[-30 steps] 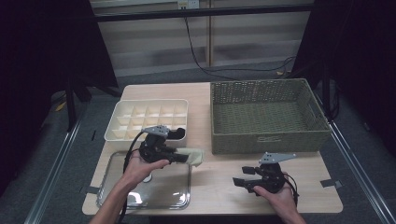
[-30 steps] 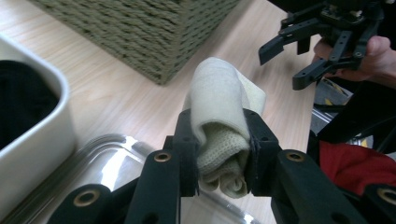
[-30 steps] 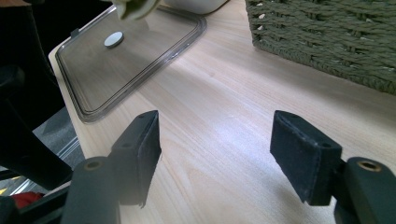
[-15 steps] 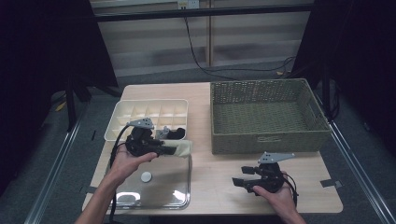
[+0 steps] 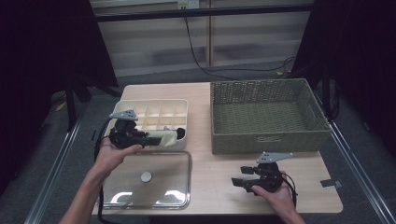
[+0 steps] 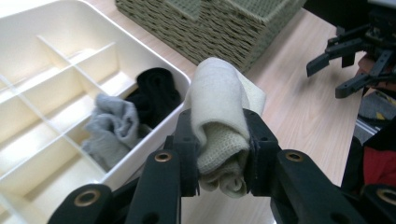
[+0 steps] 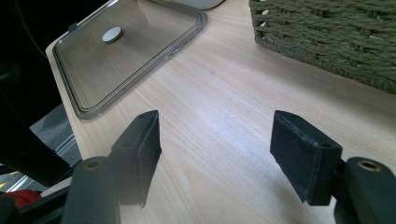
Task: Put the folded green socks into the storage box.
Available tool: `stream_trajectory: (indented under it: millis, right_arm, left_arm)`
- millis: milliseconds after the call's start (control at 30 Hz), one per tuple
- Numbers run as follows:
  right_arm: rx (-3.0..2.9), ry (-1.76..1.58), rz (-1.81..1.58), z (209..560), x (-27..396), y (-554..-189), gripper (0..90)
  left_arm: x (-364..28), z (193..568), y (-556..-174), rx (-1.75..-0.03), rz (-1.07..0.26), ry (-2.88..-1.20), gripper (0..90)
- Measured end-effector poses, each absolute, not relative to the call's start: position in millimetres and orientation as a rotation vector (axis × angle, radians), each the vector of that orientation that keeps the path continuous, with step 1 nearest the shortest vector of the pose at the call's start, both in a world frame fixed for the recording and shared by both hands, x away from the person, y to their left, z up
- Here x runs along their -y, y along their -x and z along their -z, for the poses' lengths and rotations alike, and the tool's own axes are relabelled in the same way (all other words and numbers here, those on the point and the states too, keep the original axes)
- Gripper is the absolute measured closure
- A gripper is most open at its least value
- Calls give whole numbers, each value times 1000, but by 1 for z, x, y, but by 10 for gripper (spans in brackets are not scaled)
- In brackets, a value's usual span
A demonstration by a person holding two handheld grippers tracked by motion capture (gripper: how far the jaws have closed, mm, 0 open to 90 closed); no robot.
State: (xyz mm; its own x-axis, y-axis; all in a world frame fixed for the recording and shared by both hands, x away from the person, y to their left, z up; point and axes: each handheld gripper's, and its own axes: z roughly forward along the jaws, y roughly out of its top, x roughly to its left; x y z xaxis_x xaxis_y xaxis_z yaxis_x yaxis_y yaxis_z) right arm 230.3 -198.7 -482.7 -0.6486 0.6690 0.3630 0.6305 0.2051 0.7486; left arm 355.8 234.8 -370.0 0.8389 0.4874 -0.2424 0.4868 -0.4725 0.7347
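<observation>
My left gripper is shut on a rolled cream sock, which it holds above the front edge of the cream divided box. Two front compartments of that box hold a grey sock and a black sock. My right gripper rests low over the wooden table at the front right. It is open, with bare wood between its pads.
A clear lid with a round knob lies flat in front of the box. A green wicker basket stands at the back right. Bare wood lies between the lid and my right gripper.
My left gripper has carried the cream sock left and away from the person, from over the lid's back right corner to the box's front edge. The right gripper has stayed still.
</observation>
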Motion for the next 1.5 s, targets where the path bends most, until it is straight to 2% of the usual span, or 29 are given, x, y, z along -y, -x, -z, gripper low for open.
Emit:
stream_trajectory:
  millis: [733, 1500]
  right_arm:
    - [-2416, -1300, -1453, 484, 197, -232, 331]
    - [-2428, -1301, -1451, 486, 195, -233, 331]
  left_arm:
    - [-279, 358, -387, -867, -86, -2249, 709]
    - [-274, 376, -427, -1028, -29, -2381, 708]
